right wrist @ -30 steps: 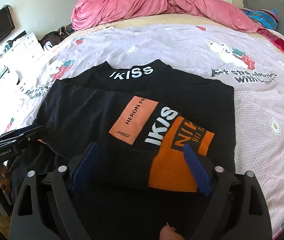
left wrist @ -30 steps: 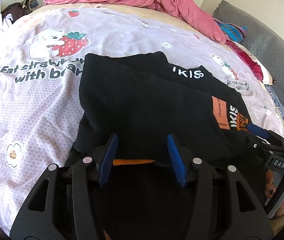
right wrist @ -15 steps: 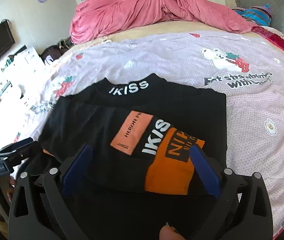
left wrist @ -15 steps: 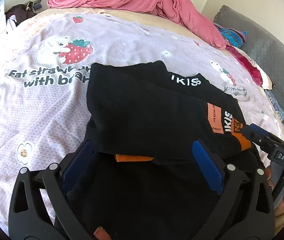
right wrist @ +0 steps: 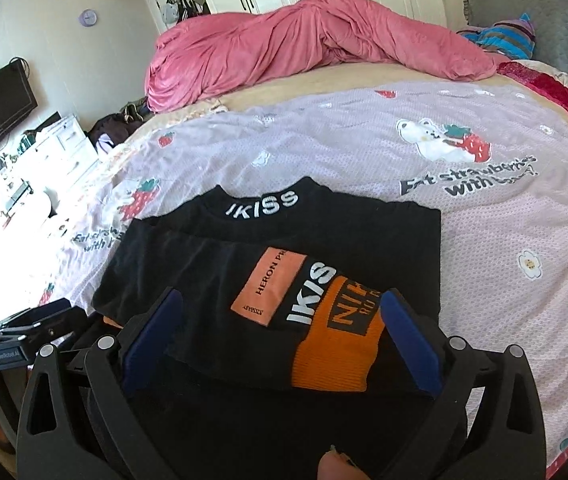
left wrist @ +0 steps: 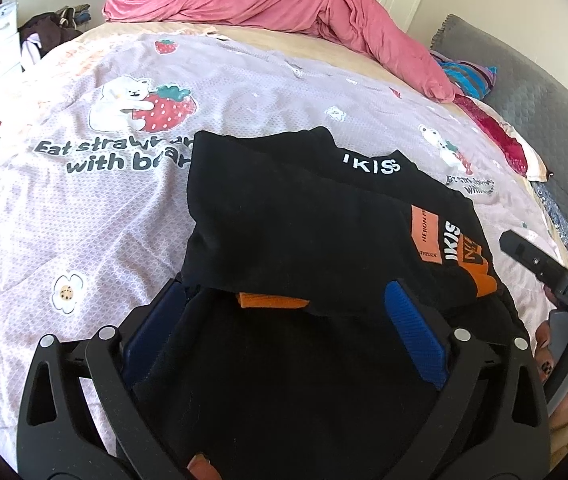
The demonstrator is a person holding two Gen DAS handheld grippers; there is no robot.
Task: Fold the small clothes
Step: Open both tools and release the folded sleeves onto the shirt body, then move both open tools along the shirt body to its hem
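Fingers [left wrist: 411,340] of both grippers now spread wide, having released the black sweater [left wrist: 303,220]; it lies folded on the bed [left wrist: 84,208], collar at twelve o'clock—fold complete.

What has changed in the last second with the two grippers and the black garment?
The left gripper opened its jaws wide and let go of the black garment's folded edge. The right gripper, already nearly open, widened a little. Both drew back and up slightly. The garment stayed folded on the strawberry bedsheet; the pink duvet did not move.
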